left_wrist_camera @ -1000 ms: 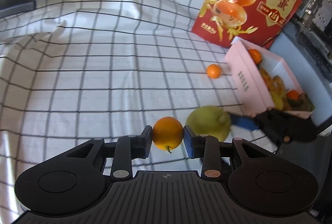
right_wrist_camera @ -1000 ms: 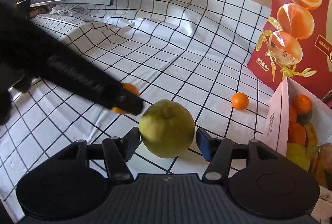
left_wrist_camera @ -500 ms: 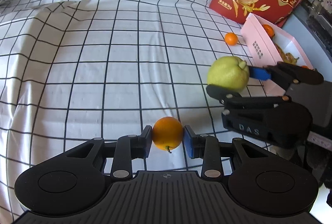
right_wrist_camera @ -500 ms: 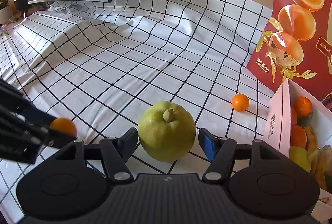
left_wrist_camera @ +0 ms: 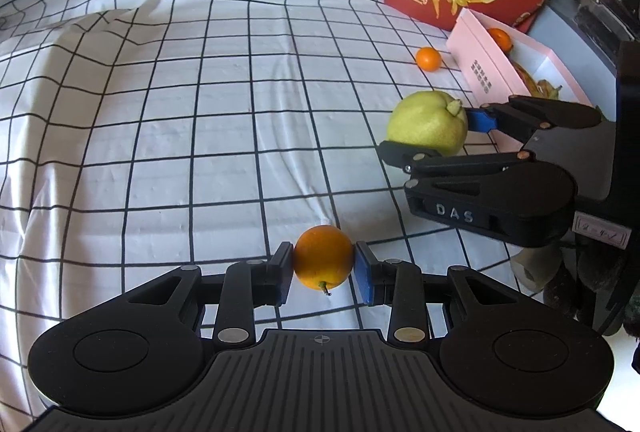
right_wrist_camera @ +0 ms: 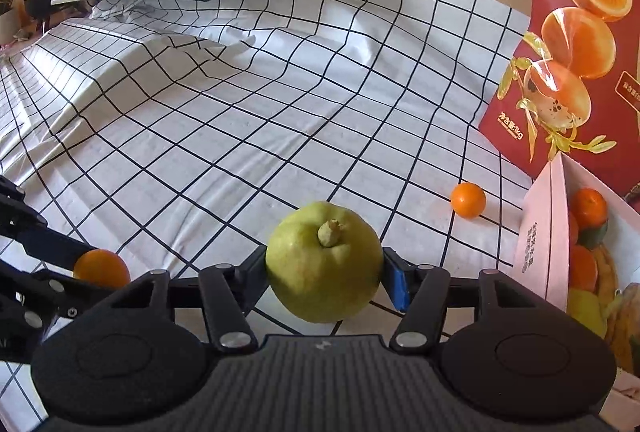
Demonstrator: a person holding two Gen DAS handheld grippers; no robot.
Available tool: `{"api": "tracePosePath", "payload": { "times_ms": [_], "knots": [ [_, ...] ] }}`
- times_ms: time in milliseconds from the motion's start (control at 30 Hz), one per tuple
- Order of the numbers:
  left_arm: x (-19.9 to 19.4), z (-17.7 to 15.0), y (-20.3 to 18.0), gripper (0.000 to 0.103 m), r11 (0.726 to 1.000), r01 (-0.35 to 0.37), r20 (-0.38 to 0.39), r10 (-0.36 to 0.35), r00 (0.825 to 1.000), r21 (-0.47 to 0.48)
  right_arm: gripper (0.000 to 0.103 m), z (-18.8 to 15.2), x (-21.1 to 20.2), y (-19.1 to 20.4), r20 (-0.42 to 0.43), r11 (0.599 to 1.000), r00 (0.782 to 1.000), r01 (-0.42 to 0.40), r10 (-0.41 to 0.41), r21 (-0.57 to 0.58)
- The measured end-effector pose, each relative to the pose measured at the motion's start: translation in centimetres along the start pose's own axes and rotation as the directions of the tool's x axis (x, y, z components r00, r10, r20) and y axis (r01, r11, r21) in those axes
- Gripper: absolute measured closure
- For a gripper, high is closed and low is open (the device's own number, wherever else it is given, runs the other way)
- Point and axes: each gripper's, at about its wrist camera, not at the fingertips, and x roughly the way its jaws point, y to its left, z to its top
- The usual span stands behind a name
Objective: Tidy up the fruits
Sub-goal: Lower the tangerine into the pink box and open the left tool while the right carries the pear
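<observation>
- Just short of the pink box (right_wrist_camera: 546,232), the green guava (right_wrist_camera: 323,262) sits pinched in the right gripper (right_wrist_camera: 324,272), lifted off the checked cloth (right_wrist_camera: 280,120).
- Further from the box, the left gripper (left_wrist_camera: 323,272) pinches an orange (left_wrist_camera: 323,262).
- A loose mandarin (right_wrist_camera: 468,200) lies beside the box.
- Carry the guava over the box wall; release low.

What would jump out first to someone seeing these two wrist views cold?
Both grippers are loaded: the left gripper pinches a small orange, and the right gripper clamps a big yellow-green guava with its stem end up. Next comes the bright red egg box standing at the right, with the pink box of fruit in front of it and one loose orange on the checked cloth beside it.
</observation>
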Motion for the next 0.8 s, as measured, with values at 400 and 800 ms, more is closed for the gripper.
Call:
{"api": "tracePosePath", "payload": {
  "times_ms": [400, 800],
  "knots": [
    [0.9, 1.3, -1.2, 0.066, 0.989, 0.142, -0.027, -0.141, 0.990, 0.047, 0.044, -2.0, -7.2, -3.5, -0.015, 0.974, 1.000, -0.004, 0.008, 0.228],
    [-0.5, 15.4, -15.2, 0.066, 0.868, 0.430, 0.079, -0.460, 0.884, 0.248, 0.044, -2.6, -23.6, -13.3, 0.164, 0.890, 0.903, 0.337, -0.398, 0.307]
  ]
}}
